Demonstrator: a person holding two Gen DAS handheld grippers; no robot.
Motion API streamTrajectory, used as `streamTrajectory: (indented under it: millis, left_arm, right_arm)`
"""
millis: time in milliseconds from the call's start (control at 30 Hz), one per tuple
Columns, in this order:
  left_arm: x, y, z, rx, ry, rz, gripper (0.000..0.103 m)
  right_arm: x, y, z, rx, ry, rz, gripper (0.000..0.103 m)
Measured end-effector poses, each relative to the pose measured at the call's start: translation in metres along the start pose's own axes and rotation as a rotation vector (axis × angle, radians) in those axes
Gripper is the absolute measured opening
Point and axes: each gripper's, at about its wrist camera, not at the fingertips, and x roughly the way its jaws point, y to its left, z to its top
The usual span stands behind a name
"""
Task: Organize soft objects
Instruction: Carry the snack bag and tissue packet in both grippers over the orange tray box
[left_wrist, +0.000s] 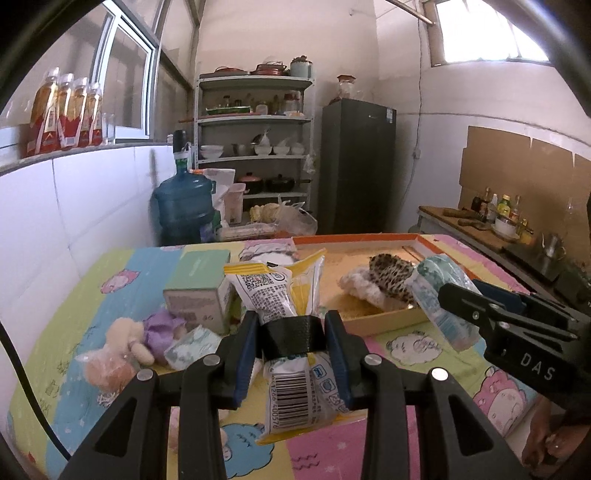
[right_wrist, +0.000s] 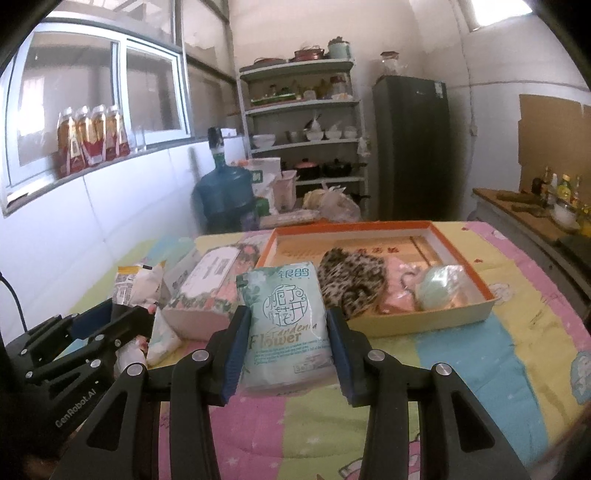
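Left gripper (left_wrist: 291, 328): jaws clamped on a yellow-and-white snack pack (left_wrist: 284, 295), held at its middle in the lower centre of the left wrist view, barcode end toward the camera. A black band wraps the pack where the jaws pinch it.

Right gripper (right_wrist: 286, 334): jaws clamped on a pale green tissue pack (right_wrist: 282, 321), lower centre of the right wrist view, its printed face toward the camera.

Tabletop (right_wrist: 480, 354): covered by a pastel cartoon-print cloth. An orange-rimmed tray (right_wrist: 436, 321) sits right of centre in the right wrist view. In the tray: a leopard-print piece (right_wrist: 351, 284), a pink item (right_wrist: 397, 291) just beside it, and a pale green soft ball (right_wrist: 441, 290) at the right end.

Left of the tray, a floral tissue box (right_wrist: 207, 284) rests on the cloth.

Left wrist view, lower left: a plush doll (left_wrist: 129, 339) with purple clothing lies on the cloth, beside a mint-green box (left_wrist: 199, 291). A small tissue packet (left_wrist: 192, 345) lies just beside the doll.
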Motion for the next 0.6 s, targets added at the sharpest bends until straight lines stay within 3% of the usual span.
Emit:
streamTrajectory:
  millis: [600]
  left_arm:
    - [0.012,-0.041,0.033,0.032,-0.043,-0.026,0.037]
  right_arm:
    - [-0.013,-0.042,0.023,0.017,-0.072,-0.055,0.044]
